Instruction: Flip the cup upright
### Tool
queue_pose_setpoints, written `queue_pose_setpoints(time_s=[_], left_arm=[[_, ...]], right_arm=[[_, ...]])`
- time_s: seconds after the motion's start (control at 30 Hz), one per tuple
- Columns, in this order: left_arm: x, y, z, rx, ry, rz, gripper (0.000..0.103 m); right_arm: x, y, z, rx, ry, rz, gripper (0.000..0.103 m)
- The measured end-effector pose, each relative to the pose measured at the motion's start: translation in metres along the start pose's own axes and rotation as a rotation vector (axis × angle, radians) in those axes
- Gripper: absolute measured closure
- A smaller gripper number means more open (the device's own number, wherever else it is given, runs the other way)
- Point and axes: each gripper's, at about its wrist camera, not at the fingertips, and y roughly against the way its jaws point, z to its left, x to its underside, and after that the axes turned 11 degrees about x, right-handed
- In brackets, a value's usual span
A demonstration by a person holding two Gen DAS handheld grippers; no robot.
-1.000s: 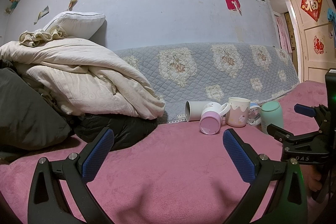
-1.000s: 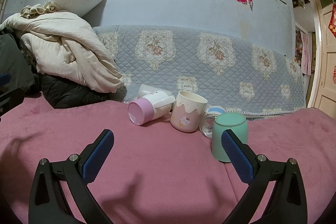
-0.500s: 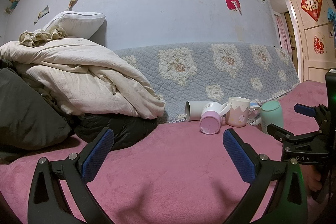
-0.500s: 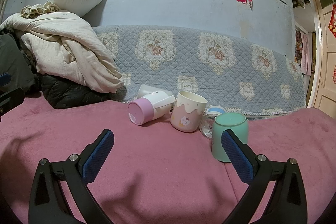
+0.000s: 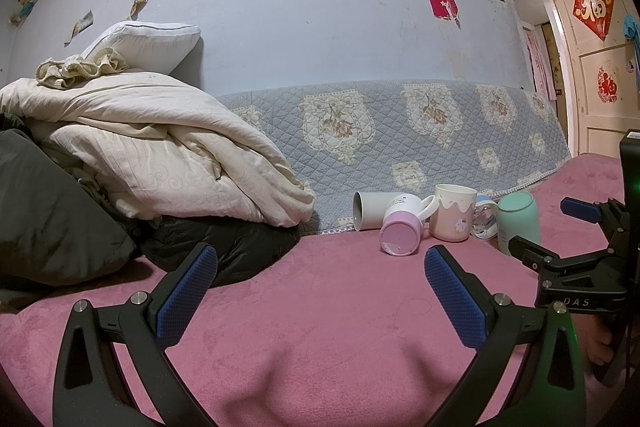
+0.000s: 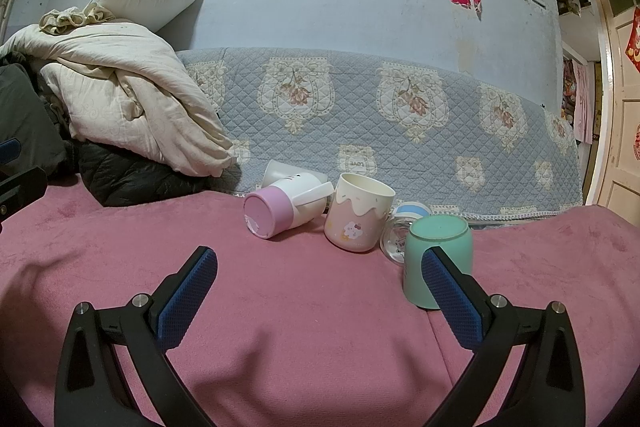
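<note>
Several cups sit on the pink bed cover by the quilted backrest. A pink-and-white mug [image 6: 280,213] [image 5: 402,227] lies on its side, base toward me. A white cup [image 5: 370,215] lies on its side behind it. A cream-and-pink cup [image 6: 358,219] [image 5: 454,213] stands upright. A mint green cup [image 6: 438,255] [image 5: 518,221] stands mouth down. A clear cup with a blue rim [image 6: 400,231] lies between them. My right gripper [image 6: 316,299] is open and empty, short of the cups. My left gripper [image 5: 318,299] is open and empty, farther back; the right gripper [image 5: 576,255] shows at its right.
A heap of cream bedding [image 5: 152,155] with a white pillow [image 5: 148,39] and dark clothing [image 5: 224,247] fills the left. The quilted grey backrest [image 6: 400,115] runs behind the cups. A door [image 5: 600,27] stands at the far right.
</note>
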Motion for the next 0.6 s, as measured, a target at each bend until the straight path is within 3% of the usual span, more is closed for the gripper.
queue_pose_setpoints(time_s=[0.6], left_arm=[[-0.0018,-0.0018,0.0015,0.0,0.0,0.003,0.0]], right_arm=[[-0.0003,-0.0004,-0.0002,0.0,0.001,0.001,0.0]])
